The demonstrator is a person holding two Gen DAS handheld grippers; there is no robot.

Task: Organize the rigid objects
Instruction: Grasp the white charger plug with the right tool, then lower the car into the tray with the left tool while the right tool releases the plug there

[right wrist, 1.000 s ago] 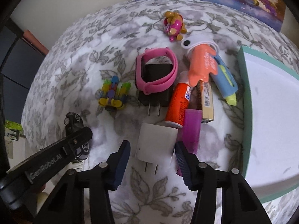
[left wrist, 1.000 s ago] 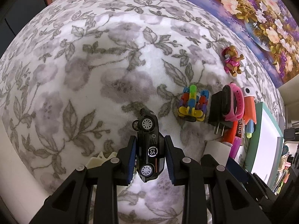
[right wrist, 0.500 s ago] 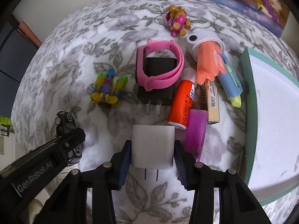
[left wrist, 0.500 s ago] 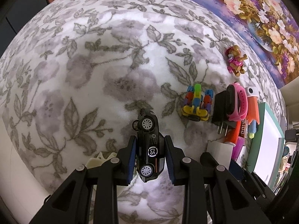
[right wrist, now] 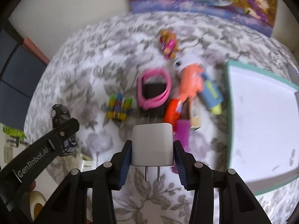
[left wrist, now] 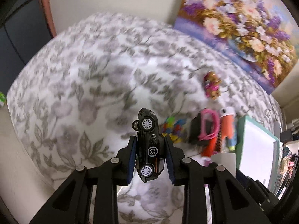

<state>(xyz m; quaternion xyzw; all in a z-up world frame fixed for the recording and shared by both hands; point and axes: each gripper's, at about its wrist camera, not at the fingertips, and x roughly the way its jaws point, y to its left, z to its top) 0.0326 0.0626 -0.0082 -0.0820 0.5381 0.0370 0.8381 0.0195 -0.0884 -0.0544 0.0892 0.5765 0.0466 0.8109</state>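
My left gripper (left wrist: pixel 149 149) is shut on a black toy car (left wrist: pixel 148 145) and holds it above the floral tablecloth (left wrist: pixel 84 78). My right gripper (right wrist: pixel 152 153) is shut on a white plug adapter (right wrist: pixel 152 143), prongs toward the camera, lifted off the cloth. The car also shows at the left of the right wrist view (right wrist: pixel 59 113), in the left gripper's fingers (right wrist: pixel 65 130).
On the cloth lie a colourful block toy (right wrist: pixel 119 106), a pink band (right wrist: pixel 154 89) on a black adapter, an orange tube (right wrist: pixel 172 112), a purple piece (right wrist: pixel 182 132), a blue highlighter (right wrist: pixel 212 95) and a small figurine (right wrist: pixel 168 43). A white tray with teal rim (right wrist: pixel 229 112) is at right.
Both grippers have lifted. The right gripper closed on the white adapter and raised it. The left gripper raised the black car off the cloth.
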